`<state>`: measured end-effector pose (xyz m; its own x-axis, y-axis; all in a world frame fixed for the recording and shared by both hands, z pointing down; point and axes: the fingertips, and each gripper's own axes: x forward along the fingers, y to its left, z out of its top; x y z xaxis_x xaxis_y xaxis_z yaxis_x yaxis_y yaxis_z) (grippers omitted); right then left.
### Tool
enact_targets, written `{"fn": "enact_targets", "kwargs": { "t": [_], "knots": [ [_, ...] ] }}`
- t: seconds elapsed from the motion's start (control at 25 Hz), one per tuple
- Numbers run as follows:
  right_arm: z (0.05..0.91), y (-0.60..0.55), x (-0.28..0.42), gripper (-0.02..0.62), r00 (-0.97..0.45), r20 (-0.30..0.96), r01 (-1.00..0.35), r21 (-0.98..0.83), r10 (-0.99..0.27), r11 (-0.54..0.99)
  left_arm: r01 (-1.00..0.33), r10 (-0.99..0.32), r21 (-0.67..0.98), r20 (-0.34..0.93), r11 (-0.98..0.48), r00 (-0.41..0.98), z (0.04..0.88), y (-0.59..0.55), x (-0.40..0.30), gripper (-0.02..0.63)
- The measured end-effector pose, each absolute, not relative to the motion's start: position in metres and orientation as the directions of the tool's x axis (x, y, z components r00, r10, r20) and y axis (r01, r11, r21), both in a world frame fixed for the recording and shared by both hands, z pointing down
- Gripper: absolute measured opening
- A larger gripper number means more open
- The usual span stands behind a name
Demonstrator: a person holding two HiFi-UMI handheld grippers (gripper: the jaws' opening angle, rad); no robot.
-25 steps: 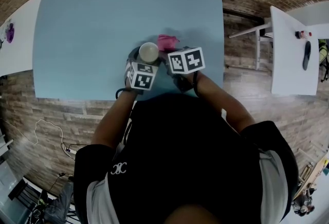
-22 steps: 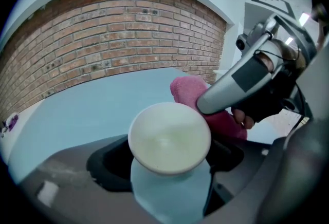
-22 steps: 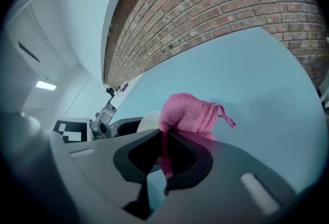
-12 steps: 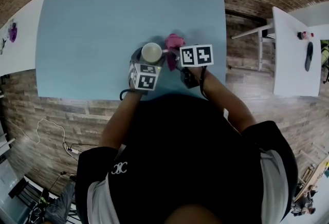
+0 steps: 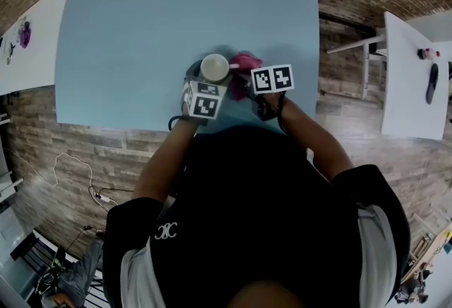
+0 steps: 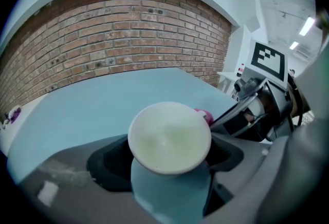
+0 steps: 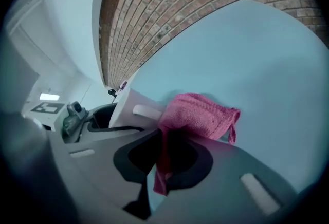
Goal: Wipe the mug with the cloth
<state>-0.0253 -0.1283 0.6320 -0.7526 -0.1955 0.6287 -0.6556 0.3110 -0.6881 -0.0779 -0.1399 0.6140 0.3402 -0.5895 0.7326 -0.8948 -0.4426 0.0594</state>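
My left gripper (image 6: 167, 159) clamps a smooth, round white mug (image 6: 169, 135), mouth up, between wide-set grey jaws. My right gripper (image 7: 163, 161) pinches a soft, nubby pink terry cloth (image 7: 198, 115) in jaws pressed together. The cloth bunches just past the tips, against the mug's side by its handle, above the matte blue table (image 5: 141, 31).

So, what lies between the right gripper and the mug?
The pink cloth, pinched in the right gripper, beside the mug; the right gripper view shows it.
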Motion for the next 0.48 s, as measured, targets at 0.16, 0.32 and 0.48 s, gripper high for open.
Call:
{"fn": "enact_targets", "kwargs": {
  "t": [0.16,0.32,0.48],
  "knots": [
    [0.638,-0.126,-0.032,0.038,-0.729,0.663,-0.663,-0.620,-0.172,0.419,-0.897,-0.596,0.064,0.726,-0.438,0.343,0.614,-0.141,-0.081,0.434],
    [0.643,-0.122,-0.038,0.038,-0.656,0.744,-0.662,-0.484,-0.129,0.572,-0.885,-0.573,0.094,0.730,-0.455,0.372,0.610,-0.140,-0.084,0.433],
    [0.647,-0.118,-0.043,0.038,-0.557,0.829,-0.580,-0.346,-0.048,0.738,-0.884,-0.560,0.130,0.730,-0.449,0.391,0.608,-0.142,-0.087,0.433]
  ]
}}
